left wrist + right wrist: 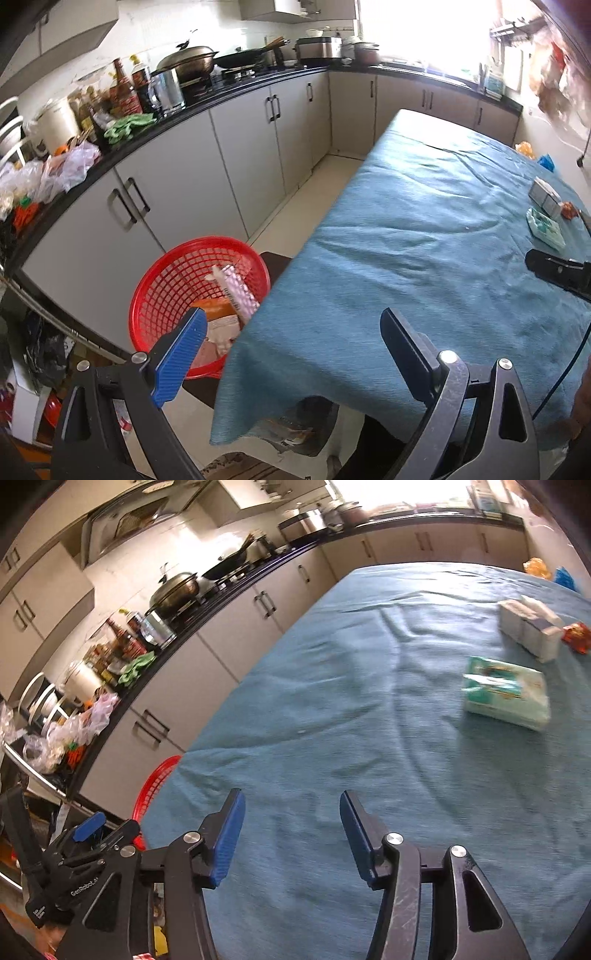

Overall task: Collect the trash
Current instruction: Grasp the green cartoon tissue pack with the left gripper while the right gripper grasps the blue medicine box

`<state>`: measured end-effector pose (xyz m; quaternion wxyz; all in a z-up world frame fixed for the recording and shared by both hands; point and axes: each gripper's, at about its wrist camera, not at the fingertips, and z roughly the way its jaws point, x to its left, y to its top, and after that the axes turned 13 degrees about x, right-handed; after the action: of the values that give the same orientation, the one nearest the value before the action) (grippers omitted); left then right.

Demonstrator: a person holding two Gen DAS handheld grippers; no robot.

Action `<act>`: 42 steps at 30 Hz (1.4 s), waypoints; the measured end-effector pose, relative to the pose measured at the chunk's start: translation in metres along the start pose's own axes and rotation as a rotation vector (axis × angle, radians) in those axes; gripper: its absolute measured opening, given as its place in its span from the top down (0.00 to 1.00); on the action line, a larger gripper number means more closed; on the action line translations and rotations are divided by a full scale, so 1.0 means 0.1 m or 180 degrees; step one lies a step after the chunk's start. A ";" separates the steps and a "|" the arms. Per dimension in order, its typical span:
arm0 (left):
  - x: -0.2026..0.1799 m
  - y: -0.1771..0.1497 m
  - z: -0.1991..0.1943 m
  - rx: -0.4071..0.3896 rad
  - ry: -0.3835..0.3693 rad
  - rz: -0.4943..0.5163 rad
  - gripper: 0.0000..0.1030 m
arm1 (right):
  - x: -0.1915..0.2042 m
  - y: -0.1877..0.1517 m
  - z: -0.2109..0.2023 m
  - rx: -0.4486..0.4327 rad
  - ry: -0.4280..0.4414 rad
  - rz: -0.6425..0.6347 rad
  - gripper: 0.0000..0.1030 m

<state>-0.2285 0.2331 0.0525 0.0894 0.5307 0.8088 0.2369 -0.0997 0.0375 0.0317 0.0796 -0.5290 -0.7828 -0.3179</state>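
The left gripper (291, 345) hangs with its jaws spread wide and nothing between them, straddling the near left corner of the table (424, 240), which is draped in a blue cloth. Its left finger sits over the red basket (162, 280) that stands on a dark stool just beside the table's edge; the basket holds a blister pack (238, 290) and flattened cartons and wrappers. The right gripper (291, 838) is likewise released and empty, held above the bare cloth near the table's front, with the basket's rim (159, 779) showing to its left past the table edge. The remaining litter lies well ahead of it and to the right: a green-and-white tissue pack (506, 692), farther back a pale grey box (530, 629), and touching or just beside that box a small crumpled red wrapper (576, 635). Along the left wall runs a black kitchen counter (221, 99) crowded with pans, bottles and plastic bags.
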 end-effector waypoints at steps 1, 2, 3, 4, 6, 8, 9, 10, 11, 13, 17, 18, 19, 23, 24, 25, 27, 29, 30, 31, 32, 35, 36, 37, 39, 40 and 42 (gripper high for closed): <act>-0.05 0.01 0.00 -0.0004 0.0009 0.0037 0.09 | -0.07 -0.01 -0.05 -0.0023 -0.0011 0.0034 0.44; -0.09 0.01 -0.01 -0.0006 0.0015 0.0062 0.09 | -0.12 -0.02 -0.08 -0.0039 -0.0018 0.0058 0.43; -0.14 0.01 -0.01 -0.0007 0.0020 0.0089 0.09 | -0.20 -0.02 -0.13 -0.0061 -0.0030 0.0095 0.43; -0.17 0.01 -0.01 -0.0009 0.0019 0.0117 0.09 | -0.25 -0.03 -0.16 -0.0075 -0.0036 0.0119 0.43; -0.26 0.03 -0.01 0.0004 -0.0002 0.0172 0.09 | -0.40 -0.05 -0.25 -0.0117 -0.0060 0.0196 0.41; -0.33 0.05 -0.01 0.0025 -0.0044 0.0231 0.09 | -0.57 -0.07 -0.36 -0.0163 -0.0107 0.0275 0.40; -0.37 0.06 -0.01 0.0031 -0.0065 0.0259 0.09 | -0.66 -0.08 -0.41 -0.0182 -0.0137 0.0312 0.40; -0.43 0.07 -0.02 0.0032 -0.0102 0.0301 0.09 | -0.77 -0.09 -0.47 -0.0207 -0.0183 0.0366 0.39; -0.48 0.08 -0.03 0.0032 -0.0138 0.0336 0.09 | -0.85 -0.10 -0.51 -0.0222 -0.0222 0.0412 0.39; -0.58 0.09 -0.04 0.0042 -0.0218 0.0402 0.09 | -1.03 -0.12 -0.61 -0.0249 -0.0293 0.0523 0.39; -0.87 0.13 -0.03 0.0111 -0.0449 0.0564 0.09 | -1.44 -0.14 -0.79 -0.0249 -0.0328 0.0770 0.36; -0.95 0.13 -0.03 0.0123 -0.0501 0.0615 0.09 | -1.53 -0.14 -0.82 -0.0261 -0.0338 0.0816 0.36; -1.02 0.14 -0.03 0.0136 -0.0545 0.0665 0.09 | -1.63 -0.13 -0.88 -0.0290 -0.0372 0.0870 0.36; -1.34 0.19 -0.06 0.0185 -0.0746 0.0869 0.09 | -1.84 -0.01 -1.06 -0.0424 -0.0494 0.0962 0.36; -1.41 0.21 -0.07 0.0185 -0.0780 0.0906 0.09 | -1.87 0.04 -1.09 -0.0454 -0.0510 0.0964 0.36; -1.47 0.22 -0.07 0.0179 -0.0803 0.0942 0.09 | -1.88 0.10 -1.11 -0.0482 -0.0536 0.0948 0.36; -1.61 0.22 -0.09 0.0152 -0.0830 0.1017 0.09 | -1.91 0.31 -1.12 -0.0510 -0.0596 0.0859 0.36; -1.75 0.23 -0.11 0.0142 -0.0855 0.1105 0.09 | -1.95 0.48 -1.08 -0.0512 -0.0627 0.0790 0.35; -1.80 0.24 -0.12 0.0136 -0.0866 0.1144 0.09 | -1.96 0.57 -1.05 -0.0511 -0.0640 0.0760 0.34; -1.86 0.25 -0.14 0.0119 -0.0874 0.1203 0.09 | -1.96 0.69 -0.99 -0.0499 -0.0673 0.0714 0.33; -1.90 0.27 -0.15 0.0099 -0.0872 0.1246 0.09 | -1.98 0.77 -0.93 -0.0486 -0.0710 0.0689 0.33; -2.01 0.36 -0.22 -0.0047 -0.0851 0.1393 0.09 | -2.05 0.95 -0.76 -0.0428 -0.0758 0.0633 0.33; -2.05 0.40 -0.23 -0.0101 -0.0844 0.1441 0.09 | -2.07 0.99 -0.72 -0.0414 -0.0756 0.0629 0.33; -2.10 0.44 -0.24 -0.0138 -0.0824 0.1487 0.09 | -2.09 1.03 -0.65 -0.0410 -0.0762 0.0627 0.33; -2.22 0.54 -0.25 -0.0226 -0.0837 0.1589 0.09 | -2.11 1.06 -0.59 -0.0398 -0.0746 0.0602 0.34; -2.29 0.58 -0.25 -0.0265 -0.0868 0.1651 0.09 | -2.11 1.08 -0.55 -0.0375 -0.0767 0.0575 0.35; -2.42 0.66 -0.23 -0.0310 -0.0918 0.1753 0.09 | -2.12 1.10 -0.51 -0.0335 -0.0788 0.0527 0.56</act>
<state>-0.0819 0.0298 0.0783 0.1610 0.7531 0.6013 0.2129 0.0768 -0.1309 0.0190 -0.0194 -0.6303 -0.7226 -0.2832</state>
